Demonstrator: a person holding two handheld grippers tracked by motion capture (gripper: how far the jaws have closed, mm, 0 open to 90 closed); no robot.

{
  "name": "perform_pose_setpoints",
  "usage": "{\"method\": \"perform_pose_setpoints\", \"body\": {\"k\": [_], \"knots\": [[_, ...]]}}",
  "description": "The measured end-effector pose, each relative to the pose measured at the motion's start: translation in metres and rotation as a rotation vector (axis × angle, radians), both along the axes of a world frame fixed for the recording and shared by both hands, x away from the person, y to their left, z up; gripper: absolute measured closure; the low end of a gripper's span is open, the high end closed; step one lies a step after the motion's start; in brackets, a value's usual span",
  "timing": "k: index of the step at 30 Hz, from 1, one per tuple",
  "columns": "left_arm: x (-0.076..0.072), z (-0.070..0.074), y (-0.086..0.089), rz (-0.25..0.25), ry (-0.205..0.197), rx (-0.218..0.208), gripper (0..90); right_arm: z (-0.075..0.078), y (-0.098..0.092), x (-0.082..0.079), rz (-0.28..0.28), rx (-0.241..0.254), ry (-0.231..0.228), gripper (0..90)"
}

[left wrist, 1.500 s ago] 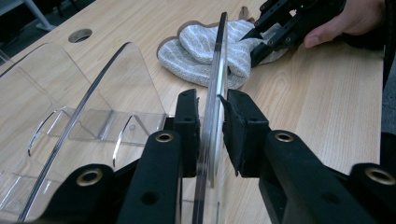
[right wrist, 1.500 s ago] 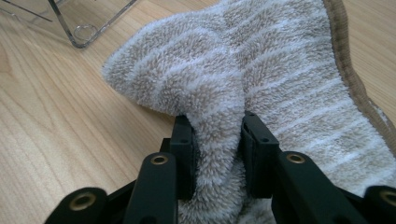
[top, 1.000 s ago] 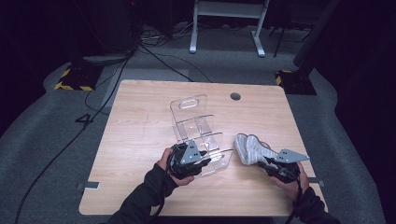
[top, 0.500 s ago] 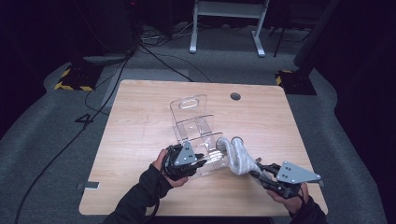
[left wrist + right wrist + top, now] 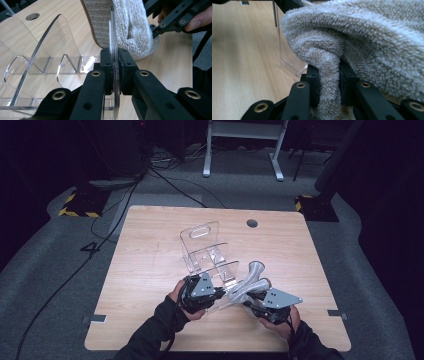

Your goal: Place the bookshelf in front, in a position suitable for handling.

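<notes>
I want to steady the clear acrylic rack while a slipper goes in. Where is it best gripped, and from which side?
Grip the thin front wall of the acrylic rack at its upper edge, coming from the person's side. That flat, upright panel fits between narrow jaws, as the left gripper shows, shut on it. The fluffy slipper hangs from the right gripper.

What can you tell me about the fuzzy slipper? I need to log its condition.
The slipper is pale grey fleece with a ribbed tan sole. It is lifted and tilted over the table's near edge, against the clear acrylic rack. The right claw pinches a fold of its fleece.
</notes>
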State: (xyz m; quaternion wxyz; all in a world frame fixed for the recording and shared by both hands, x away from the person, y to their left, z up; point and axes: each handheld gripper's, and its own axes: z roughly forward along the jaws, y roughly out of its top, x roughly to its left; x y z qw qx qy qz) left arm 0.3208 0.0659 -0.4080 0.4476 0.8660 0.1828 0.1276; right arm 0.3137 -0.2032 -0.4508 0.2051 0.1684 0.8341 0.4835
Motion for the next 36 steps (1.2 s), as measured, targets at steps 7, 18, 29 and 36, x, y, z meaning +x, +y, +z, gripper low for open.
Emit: {"method": "perform_pose_setpoints", "body": {"k": [7,18,29,36], "knots": [[0.0,0.0,-0.004,0.011,-0.004,0.004,83.9,-0.016,-0.001,0.006,-0.005,0.017,0.047,74.3],[0.0,-0.001,-0.005,0.013,-0.006,0.008,84.1,-0.033,0.021,0.002,0.036,-0.052,0.086,74.3],[0.001,-0.002,-0.007,0.026,-0.002,0.004,84.3,-0.032,0.066,-0.012,0.16,-0.09,0.064,74.3],[0.001,-0.002,-0.008,0.026,-0.003,0.003,84.2,-0.033,0.085,-0.018,0.214,-0.114,0.027,74.3]]}}
